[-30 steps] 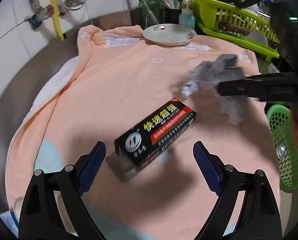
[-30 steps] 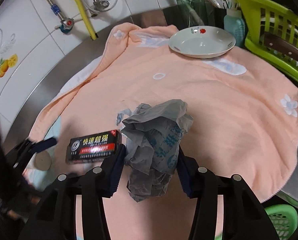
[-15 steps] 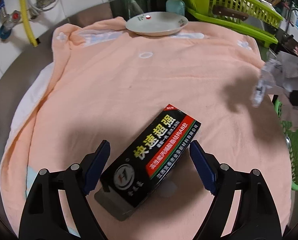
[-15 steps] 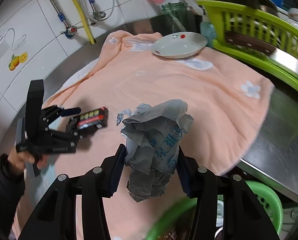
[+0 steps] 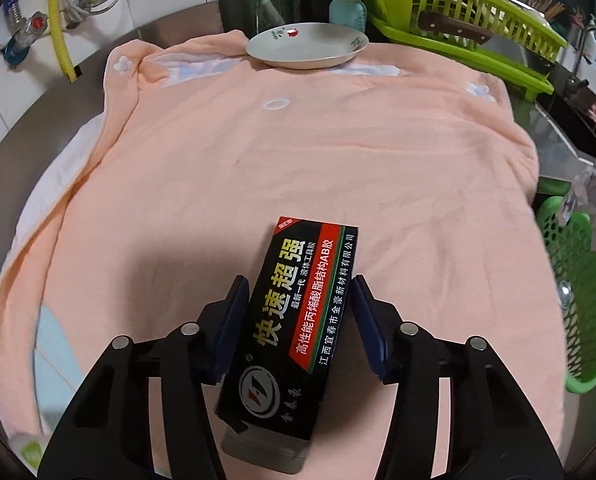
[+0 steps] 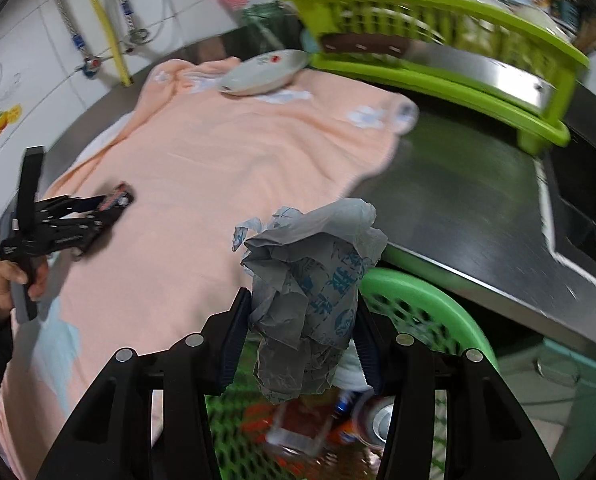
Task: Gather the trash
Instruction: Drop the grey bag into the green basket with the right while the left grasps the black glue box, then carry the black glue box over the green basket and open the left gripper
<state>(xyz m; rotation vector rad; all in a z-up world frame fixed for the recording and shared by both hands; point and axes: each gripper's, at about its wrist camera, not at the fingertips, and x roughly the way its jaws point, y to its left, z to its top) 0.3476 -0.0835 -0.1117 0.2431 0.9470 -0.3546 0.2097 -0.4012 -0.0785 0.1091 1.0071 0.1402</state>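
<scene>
A black glue box (image 5: 294, 320) with red and yellow print lies on the peach towel (image 5: 258, 152). My left gripper (image 5: 298, 320) is shut on the box, its blue pads against both long sides. My right gripper (image 6: 301, 320) is shut on a crumpled grey plastic bag (image 6: 309, 280) and holds it over the green trash basket (image 6: 429, 296), which has several pieces of trash inside. In the left wrist view the bag (image 5: 593, 188) and basket (image 5: 577, 320) show at the far right. The right wrist view shows the left gripper (image 6: 86, 216) on the box at the left.
A white plate (image 5: 305, 44) sits at the towel's far edge. A lime dish rack (image 5: 457, 12) with a knife stands at the back right. A jar, bottle and wall taps (image 5: 30, 28) line the back. A steel counter (image 6: 477, 208) lies right of the towel.
My left gripper moved forward and closed on the glue box. My right gripper carried the bag off the towel's right edge to above the green basket.
</scene>
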